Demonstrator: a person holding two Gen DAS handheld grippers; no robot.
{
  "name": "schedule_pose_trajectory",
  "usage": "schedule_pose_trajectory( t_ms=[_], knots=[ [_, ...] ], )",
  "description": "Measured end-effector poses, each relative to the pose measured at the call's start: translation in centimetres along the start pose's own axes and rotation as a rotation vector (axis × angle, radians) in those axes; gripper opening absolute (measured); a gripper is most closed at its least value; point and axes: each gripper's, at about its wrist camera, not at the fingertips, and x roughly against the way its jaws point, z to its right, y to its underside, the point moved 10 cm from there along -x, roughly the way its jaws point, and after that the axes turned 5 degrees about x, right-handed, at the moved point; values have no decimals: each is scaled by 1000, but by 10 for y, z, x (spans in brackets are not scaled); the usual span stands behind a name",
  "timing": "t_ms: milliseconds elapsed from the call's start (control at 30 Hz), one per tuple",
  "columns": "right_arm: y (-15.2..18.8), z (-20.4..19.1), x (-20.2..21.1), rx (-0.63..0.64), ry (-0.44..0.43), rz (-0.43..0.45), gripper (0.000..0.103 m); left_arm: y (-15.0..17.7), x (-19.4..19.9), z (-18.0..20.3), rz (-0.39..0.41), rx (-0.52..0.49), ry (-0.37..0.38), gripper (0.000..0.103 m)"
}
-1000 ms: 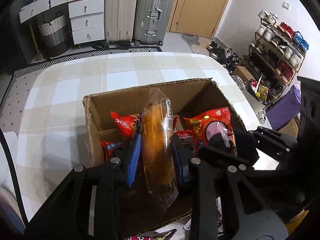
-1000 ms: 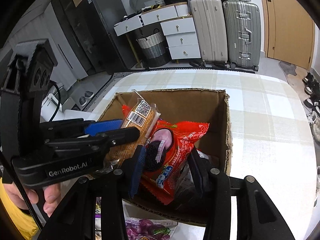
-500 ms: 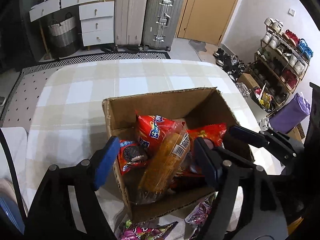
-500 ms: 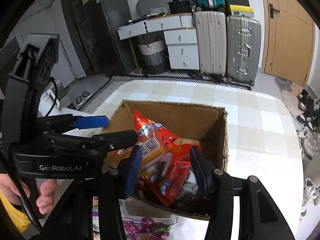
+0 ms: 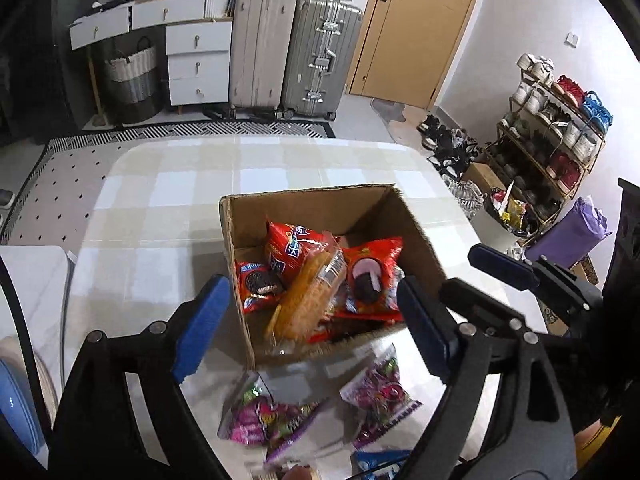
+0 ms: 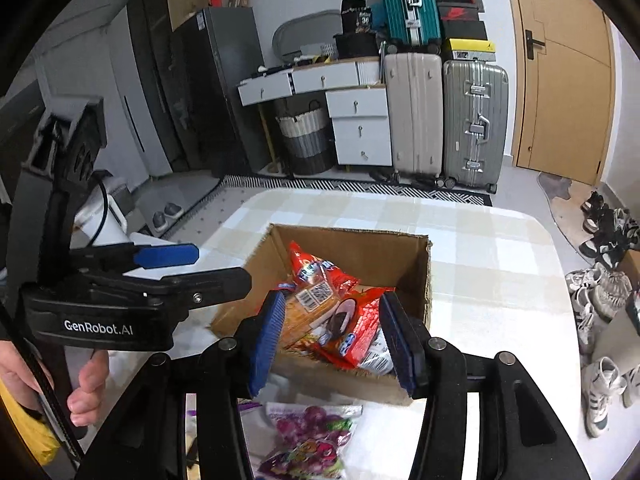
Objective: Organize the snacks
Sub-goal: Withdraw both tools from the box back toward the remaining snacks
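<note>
Blue-padded left tongs (image 5: 312,326) are opening wide with nothing pressed between the pads, and the right tongs (image 6: 334,338) stand slightly parted and empty too. Just ahead of and below both lies the cardboard box (image 5: 320,206) on the checked bench (image 5: 160,216), holding red snack packs (image 5: 294,246) and a clear-wrapped golden bun (image 5: 308,300) that leans among them. Nearer than the box, under the tongs, purple candy bags (image 5: 376,394) lie loose on the bench.
</note>
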Motion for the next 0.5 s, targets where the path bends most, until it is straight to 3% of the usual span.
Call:
schedule_pose_trajectory(
  t_ms=[200, 333, 500],
  knots=[
    [-2, -9, 49, -24, 6, 42, 50, 14, 53, 14, 41, -14, -8, 89],
    [3, -20, 84, -26, 8, 72, 54, 29, 96, 25, 93, -23, -12, 102],
    [15, -37, 122, -38, 2, 106, 62, 55, 147, 42, 135, -30, 16, 102]
  ],
)
